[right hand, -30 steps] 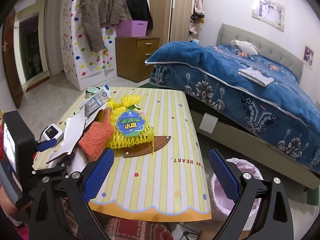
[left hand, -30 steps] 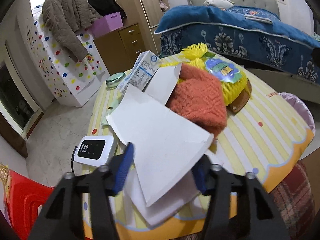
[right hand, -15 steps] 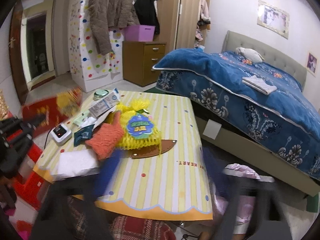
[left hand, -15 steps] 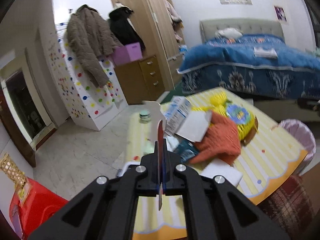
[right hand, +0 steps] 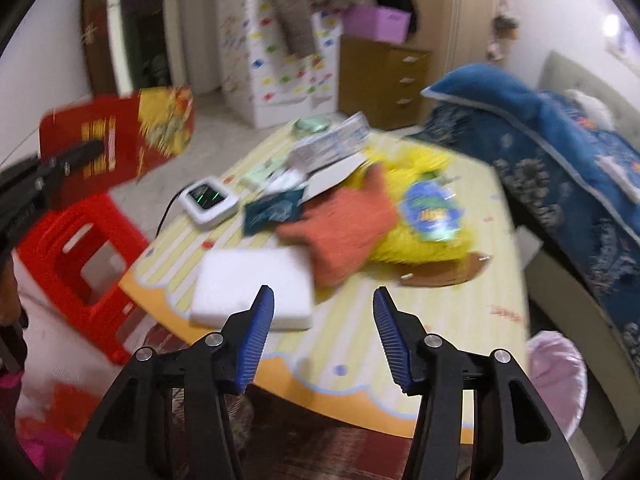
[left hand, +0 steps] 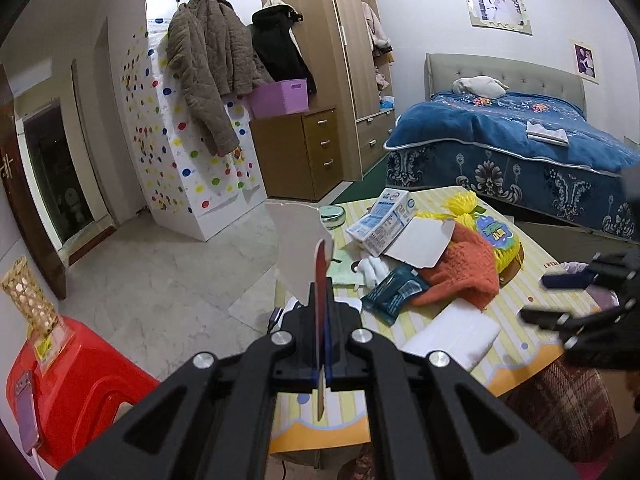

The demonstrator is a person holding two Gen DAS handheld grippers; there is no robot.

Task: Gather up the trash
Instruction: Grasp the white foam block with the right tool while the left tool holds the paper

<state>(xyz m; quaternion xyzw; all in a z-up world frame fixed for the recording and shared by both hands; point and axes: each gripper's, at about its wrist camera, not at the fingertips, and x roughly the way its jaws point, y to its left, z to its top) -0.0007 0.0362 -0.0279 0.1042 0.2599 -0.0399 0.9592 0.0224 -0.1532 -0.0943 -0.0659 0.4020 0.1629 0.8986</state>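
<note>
Left wrist view shows the left hand-held gripper (left hand: 320, 320) clamped on a red card (left hand: 320, 268), the right hand-held gripper (right hand: 320, 320) opening and empty, litter left on the tabletop (left hand: 532, 300).

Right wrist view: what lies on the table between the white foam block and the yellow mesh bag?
The orange knitted cloth lies between the white foam block and the yellow mesh bag, overlapping both; the right wrist view shows it.

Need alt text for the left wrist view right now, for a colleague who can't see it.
The shut left gripper holds a flat red and white card edge-on above the near edge of a cluttered striped table. On the table lie a milk carton, an orange knit cloth and a yellow mesh bag; the right gripper enters from the right.
</note>
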